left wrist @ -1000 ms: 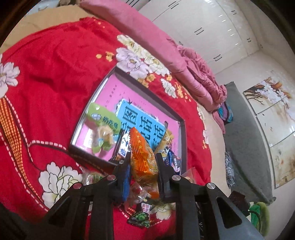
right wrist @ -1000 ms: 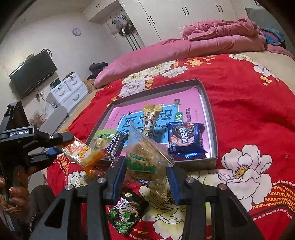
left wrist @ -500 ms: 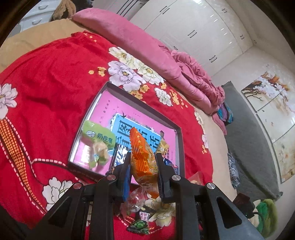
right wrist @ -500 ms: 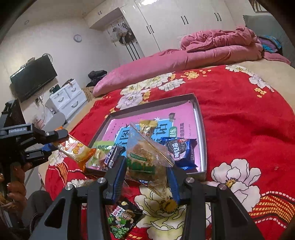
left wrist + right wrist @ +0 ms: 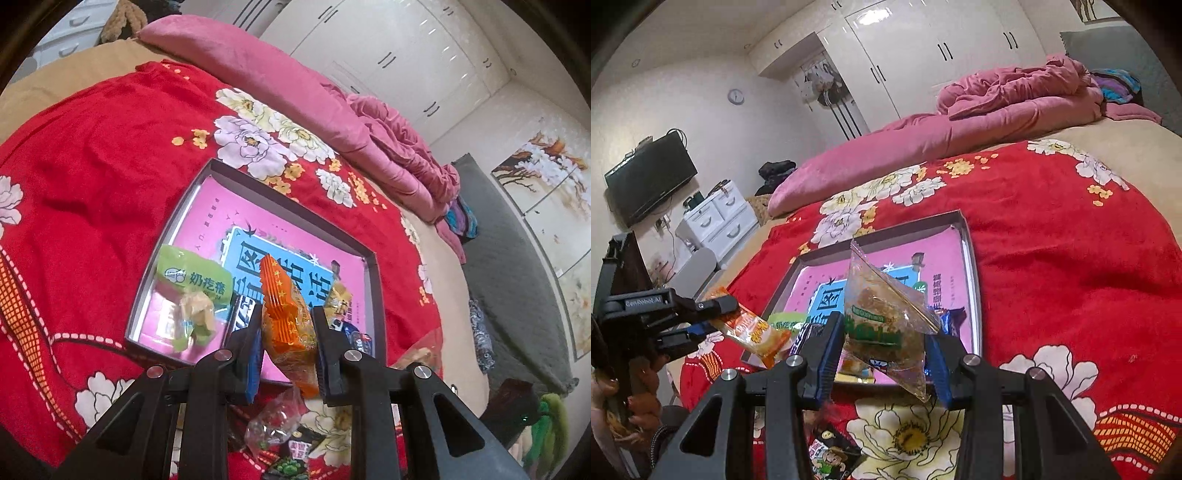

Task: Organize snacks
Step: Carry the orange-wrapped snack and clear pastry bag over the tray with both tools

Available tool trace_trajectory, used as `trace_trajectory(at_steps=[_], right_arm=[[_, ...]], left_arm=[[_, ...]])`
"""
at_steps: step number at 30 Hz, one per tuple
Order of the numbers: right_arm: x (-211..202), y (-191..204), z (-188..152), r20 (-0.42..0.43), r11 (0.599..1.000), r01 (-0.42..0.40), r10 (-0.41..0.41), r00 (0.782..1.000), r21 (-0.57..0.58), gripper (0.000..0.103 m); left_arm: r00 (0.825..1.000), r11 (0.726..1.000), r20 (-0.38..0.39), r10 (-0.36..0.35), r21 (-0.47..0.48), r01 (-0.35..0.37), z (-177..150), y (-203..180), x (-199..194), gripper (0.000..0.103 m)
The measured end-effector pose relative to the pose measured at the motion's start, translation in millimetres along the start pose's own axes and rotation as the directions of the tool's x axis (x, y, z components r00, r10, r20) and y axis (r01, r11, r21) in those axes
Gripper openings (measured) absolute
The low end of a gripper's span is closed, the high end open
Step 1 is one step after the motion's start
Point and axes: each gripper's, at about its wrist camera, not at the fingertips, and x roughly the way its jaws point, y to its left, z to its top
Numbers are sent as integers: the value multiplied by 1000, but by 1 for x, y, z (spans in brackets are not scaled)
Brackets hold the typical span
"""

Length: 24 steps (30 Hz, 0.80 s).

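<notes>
A shallow grey tray with a pink printed floor lies on the red flowered bedspread. My left gripper is shut on an orange snack packet, held on edge over the tray's near rim; the right wrist view shows that left gripper and its orange packet at the left. My right gripper is shut on a clear bag of brown snack above the tray's near edge. In the tray lie a green packet, a dark bar, a yellow packet and a blue biscuit packet.
Loose on the bedspread in front of the tray are a clear candy wrapper and a dark packet with green peas. A pink quilt is heaped at the bed's far side. A person's hand grips the left tool.
Both grippers have risen a little with their packets, so the tray looks smaller and lower. The left gripper has rolled slightly. Both grips are unchanged.
</notes>
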Motion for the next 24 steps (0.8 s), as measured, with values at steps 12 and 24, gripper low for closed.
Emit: trace_trajectory(at_steps=[12, 24], right_arm=[[21, -3, 3, -33, 1000, 2, -2, 999, -1, 43], [46, 11, -4, -97, 997, 5, -12, 995, -71, 43]], left_arm=[[999, 999, -29, 21, 27, -20, -3, -4, 31, 24], [998, 999, -58, 38, 30, -36, -7, 2, 52, 24]])
